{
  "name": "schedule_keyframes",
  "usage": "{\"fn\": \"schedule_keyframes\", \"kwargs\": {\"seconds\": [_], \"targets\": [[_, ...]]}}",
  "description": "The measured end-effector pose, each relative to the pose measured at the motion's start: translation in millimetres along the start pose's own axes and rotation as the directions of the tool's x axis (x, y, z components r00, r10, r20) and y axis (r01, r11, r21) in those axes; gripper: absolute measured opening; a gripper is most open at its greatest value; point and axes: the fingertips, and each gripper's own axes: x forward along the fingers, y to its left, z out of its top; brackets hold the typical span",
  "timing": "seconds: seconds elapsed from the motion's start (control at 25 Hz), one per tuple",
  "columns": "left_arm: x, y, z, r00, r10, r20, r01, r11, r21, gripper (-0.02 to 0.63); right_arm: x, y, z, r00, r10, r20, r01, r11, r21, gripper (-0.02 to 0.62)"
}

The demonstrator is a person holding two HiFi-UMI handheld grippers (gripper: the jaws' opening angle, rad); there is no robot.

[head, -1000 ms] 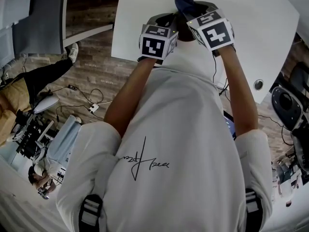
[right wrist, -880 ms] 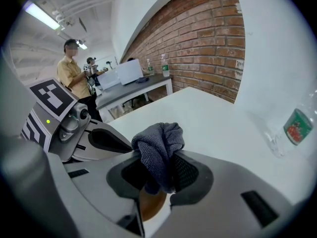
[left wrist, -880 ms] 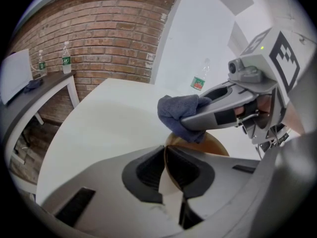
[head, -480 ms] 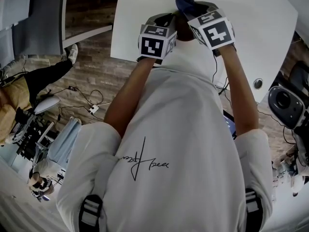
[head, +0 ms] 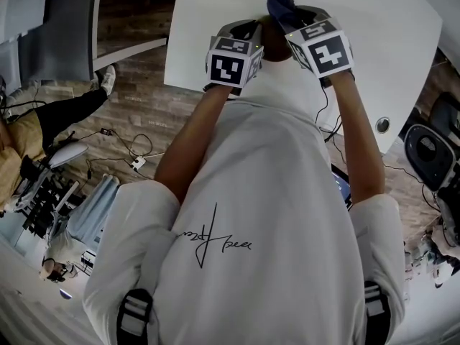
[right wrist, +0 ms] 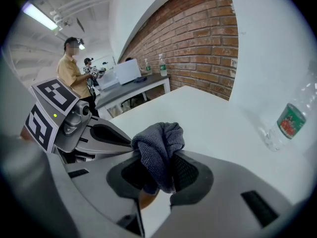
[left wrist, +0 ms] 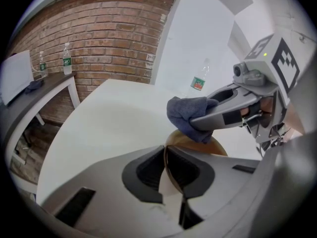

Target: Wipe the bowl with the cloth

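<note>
Two grips: left hand-held gripper [left wrist: 166, 155] pinches bowl [left wrist: 200, 147], right hand-held gripper [right wrist: 161, 175] clamps cloth [right wrist: 157, 143].

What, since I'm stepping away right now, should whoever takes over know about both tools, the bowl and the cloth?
Left tool: shut on the near rim of the brown bowl, over the white table.
Right tool: shut on the bunched blue-grey cloth, which lies against the bowl's far side.
Done: both things gripped, cloth at the bowl.
Left: wipe the bowl. How much is already wiped cannot be told.
</note>
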Motion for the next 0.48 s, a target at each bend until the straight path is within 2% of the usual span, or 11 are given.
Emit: {"fn": "schedule_keyframes", "kwargs": {"seconds": [0.48], "targets": [[-6, -9, 1, 1.000, 0.007, 0.005, -0.006, 1.000, -0.003, 0.018, -18, -4, -11, 1.000, -0.019, 0.002, 0.019, 1.000, 0.017, 0.094]]}}
